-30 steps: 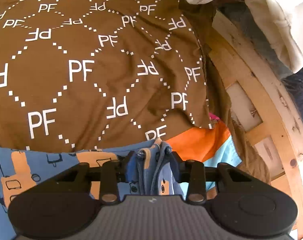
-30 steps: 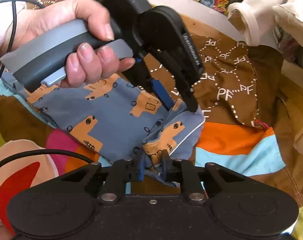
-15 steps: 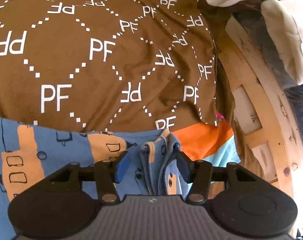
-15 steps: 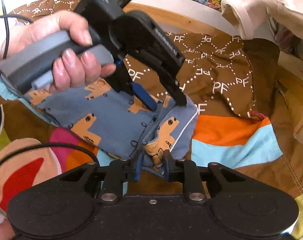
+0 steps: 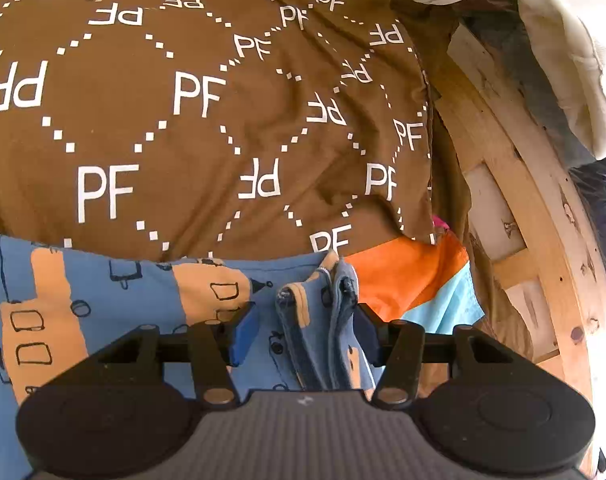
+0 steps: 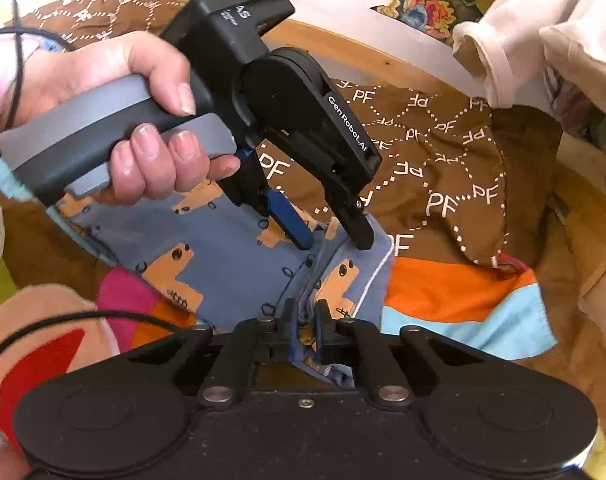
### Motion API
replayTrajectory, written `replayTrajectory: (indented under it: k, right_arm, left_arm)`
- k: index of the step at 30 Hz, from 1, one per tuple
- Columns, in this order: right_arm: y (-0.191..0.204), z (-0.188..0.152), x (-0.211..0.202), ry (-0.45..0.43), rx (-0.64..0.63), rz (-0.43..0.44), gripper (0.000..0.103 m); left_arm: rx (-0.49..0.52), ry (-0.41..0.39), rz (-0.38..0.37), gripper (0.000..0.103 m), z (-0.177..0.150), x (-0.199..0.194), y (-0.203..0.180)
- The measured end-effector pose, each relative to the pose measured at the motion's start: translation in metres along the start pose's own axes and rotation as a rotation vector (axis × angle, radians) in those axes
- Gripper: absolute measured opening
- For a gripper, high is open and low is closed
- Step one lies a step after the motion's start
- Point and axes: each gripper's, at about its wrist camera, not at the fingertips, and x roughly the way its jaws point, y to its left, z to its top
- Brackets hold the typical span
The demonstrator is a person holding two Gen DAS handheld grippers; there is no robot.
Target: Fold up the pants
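Left gripper (image 5: 303, 334): jaws now parted wide, fabric released | right gripper (image 6: 306, 326): jaws still pinching pants (image 6: 231, 256) hem | pants on bedspread (image 5: 207, 128) | fold laid, release underway.

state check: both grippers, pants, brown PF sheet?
left gripper: open, fingers astride the bunched pants edge
right gripper: shut on pants
pants: blue, folded, lying on the bed, one corner pinched
PF sheet: spread, wrinkled, pants partly on top
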Motion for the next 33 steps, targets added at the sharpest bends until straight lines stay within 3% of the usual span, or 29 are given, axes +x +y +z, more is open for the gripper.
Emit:
replayTrajectory:
  k: [3, 6, 8, 13, 20, 28, 33]
  right_arm:
    - [0.000, -0.004, 0.004, 0.021, -0.002, 0.005, 0.008]
    - [0.000, -0.003, 0.010, 0.049, 0.011, 0.019, 0.012]
    - [0.000, -0.002, 0.011, 0.048, 0.018, 0.031, 0.022]
    - [0.004, -0.004, 0.009, 0.057, -0.006, 0.000, 0.022]
    - [0.015, -0.009, 0.008, 0.059, -0.083, -0.047, 0.022]
    - [0.006, -0.011, 0.003, 0.035, 0.014, -0.068, 0.009]
    - [-0.001, 0.000, -0.011, 0.010, 0.103, -0.044, 0.008]
  left_arm:
    - [-0.011, -0.004, 0.000, 0.057, 0.000, 0.000, 0.002]
    - [-0.015, -0.007, 0.028, 0.045, 0.000, 0.000, 0.002]
    - [0.003, -0.003, 0.054, 0.035, 0.001, 0.002, 0.000]
    - [0.030, -0.007, 0.086, 0.025, 0.001, 0.004, -0.010]
    - [0.040, -0.027, 0.121, 0.022, -0.002, 0.004, -0.020]
    - [0.037, -0.047, 0.116, 0.021, -0.004, -0.005, -0.026]
    - [0.060, -0.065, 0.109, 0.021, -0.003, -0.022, -0.031]
